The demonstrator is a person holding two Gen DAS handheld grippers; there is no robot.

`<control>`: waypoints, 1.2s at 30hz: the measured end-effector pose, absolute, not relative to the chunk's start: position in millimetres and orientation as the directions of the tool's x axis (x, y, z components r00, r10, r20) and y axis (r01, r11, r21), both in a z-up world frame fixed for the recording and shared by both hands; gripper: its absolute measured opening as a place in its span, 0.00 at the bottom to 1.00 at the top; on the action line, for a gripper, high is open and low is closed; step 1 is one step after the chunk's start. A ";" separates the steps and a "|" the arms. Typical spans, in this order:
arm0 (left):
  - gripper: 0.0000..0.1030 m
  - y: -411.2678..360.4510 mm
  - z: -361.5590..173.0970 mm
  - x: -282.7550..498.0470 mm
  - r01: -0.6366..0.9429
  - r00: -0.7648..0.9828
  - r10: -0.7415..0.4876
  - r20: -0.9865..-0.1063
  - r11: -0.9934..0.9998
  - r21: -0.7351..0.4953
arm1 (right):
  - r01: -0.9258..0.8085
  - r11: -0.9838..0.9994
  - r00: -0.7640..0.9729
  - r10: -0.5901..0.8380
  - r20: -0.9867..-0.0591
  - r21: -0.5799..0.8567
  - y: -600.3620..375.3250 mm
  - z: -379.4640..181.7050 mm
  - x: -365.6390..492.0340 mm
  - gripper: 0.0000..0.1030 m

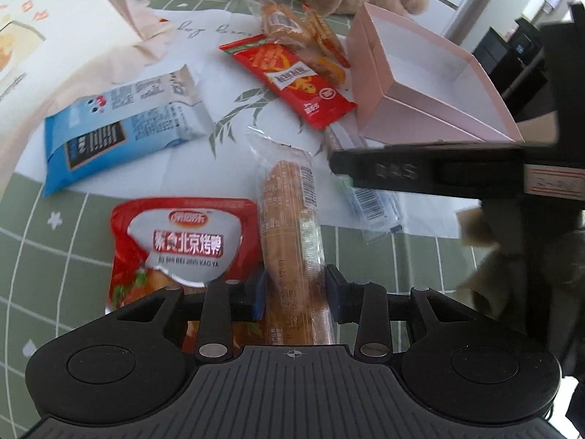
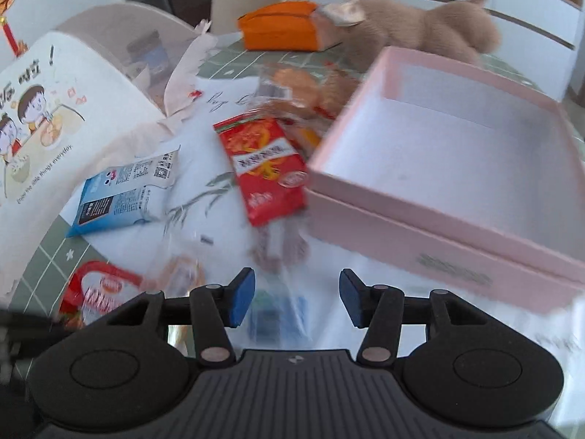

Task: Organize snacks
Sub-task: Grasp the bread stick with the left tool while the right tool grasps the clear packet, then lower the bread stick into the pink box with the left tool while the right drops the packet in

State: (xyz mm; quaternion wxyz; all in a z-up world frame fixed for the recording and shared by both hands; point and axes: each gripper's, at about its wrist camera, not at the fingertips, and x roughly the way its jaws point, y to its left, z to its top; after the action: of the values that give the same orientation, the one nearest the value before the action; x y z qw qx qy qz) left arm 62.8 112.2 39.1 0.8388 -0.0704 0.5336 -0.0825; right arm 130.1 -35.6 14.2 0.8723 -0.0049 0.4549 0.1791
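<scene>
Snack packets lie scattered on a white cloth beside an empty pink box (image 1: 435, 84), which fills the right of the right wrist view (image 2: 449, 168). My left gripper (image 1: 295, 292) is shut on a long sausage in a clear wrapper (image 1: 290, 226). A red roast-duck pouch (image 1: 179, 248) lies just left of it. My right gripper (image 2: 297, 298) is open and empty above a clear packet (image 2: 276, 314); it shows in the left wrist view as a black bar (image 1: 427, 172). A red packet (image 2: 265, 168) and a blue-white packet (image 2: 124, 194) lie farther off.
A cream tote bag (image 2: 47, 120) lies at the left. An orange pouch (image 2: 278, 25) and a brown plush toy (image 2: 424, 29) sit at the back. More wrapped pastries (image 1: 292, 27) lie behind the red packet. The green gridded mat (image 1: 55, 241) covers the table.
</scene>
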 end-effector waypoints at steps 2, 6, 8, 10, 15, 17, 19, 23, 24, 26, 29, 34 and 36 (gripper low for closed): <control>0.38 114.0 39.8 62.3 0.039 0.421 -0.210 -0.882 0.976 -0.214 | -0.349 0.931 0.525 0.291 -0.800 0.109 -22.0 11.5 134.8 0.46; 0.38 109.5 39.7 62.1 0.024 0.427 -0.189 -0.884 0.980 -0.198 | -0.412 0.910 0.515 0.275 -0.812 0.047 -20.8 10.6 117.8 0.37; 0.38 106.5 39.7 62.3 0.023 0.428 -0.181 -0.885 0.982 -0.190 | -0.434 0.899 0.499 0.293 -0.816 0.057 -34.7 10.3 102.4 0.37; 0.37 100.9 39.1 63.3 0.028 0.426 -0.159 -0.891 0.986 -0.163 | -0.451 0.891 0.487 0.298 -0.821 0.056 -51.1 10.5 87.2 0.37; 0.35 72.5 39.3 54.6 0.068 0.390 -0.226 -0.893 0.974 -0.217 | -0.415 0.908 0.473 0.273 -0.838 0.061 -110.4 13.4 56.7 0.36; 0.35 54.3 39.0 45.6 0.093 0.386 -0.248 -0.889 0.969 -0.230 | -0.390 0.919 0.473 0.253 -0.844 0.057 -134.2 13.4 50.5 0.36; 0.36 41.3 38.4 39.4 0.099 0.392 -0.251 -0.885 0.968 -0.230 | -0.376 0.924 0.475 0.249 -0.844 0.061 -154.9 13.0 46.9 0.37; 0.37 31.2 38.4 37.1 0.053 0.405 -0.218 -0.888 0.975 -0.215 | -0.350 0.933 0.492 0.253 -0.833 0.077 -178.9 11.2 46.6 0.38; 0.37 30.2 38.5 38.2 0.043 0.403 -0.212 -0.890 0.976 -0.212 | -0.352 0.932 0.498 0.261 -0.827 0.082 -181.1 10.7 47.1 0.39; 0.37 26.0 38.5 39.9 0.045 0.392 -0.189 -0.900 0.981 -0.187 | -0.361 0.929 0.509 0.265 -0.819 0.077 -180.7 10.0 48.7 0.39; 0.35 16.1 39.4 40.6 0.059 0.378 -0.174 -0.909 0.985 -0.163 | -0.392 0.918 0.502 0.270 -0.822 0.062 -177.9 12.0 47.6 0.34; 0.34 -0.6 71.2 47.1 0.063 0.455 -0.247 -0.856 0.967 -0.245 | -0.412 0.902 0.489 0.340 -0.804 0.131 -196.4 34.0 47.5 0.03; 0.34 -7.5 92.3 60.0 0.078 0.498 -0.251 -0.830 0.966 -0.246 | -0.411 0.901 0.503 0.353 -0.789 0.142 -206.2 45.5 50.6 0.03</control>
State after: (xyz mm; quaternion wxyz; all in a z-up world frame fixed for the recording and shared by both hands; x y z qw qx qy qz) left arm 60.0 -7.5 92.3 0.8610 -0.0882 0.4918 -0.0956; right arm 50.6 -206.2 45.5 0.8662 -0.0321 0.4474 0.2204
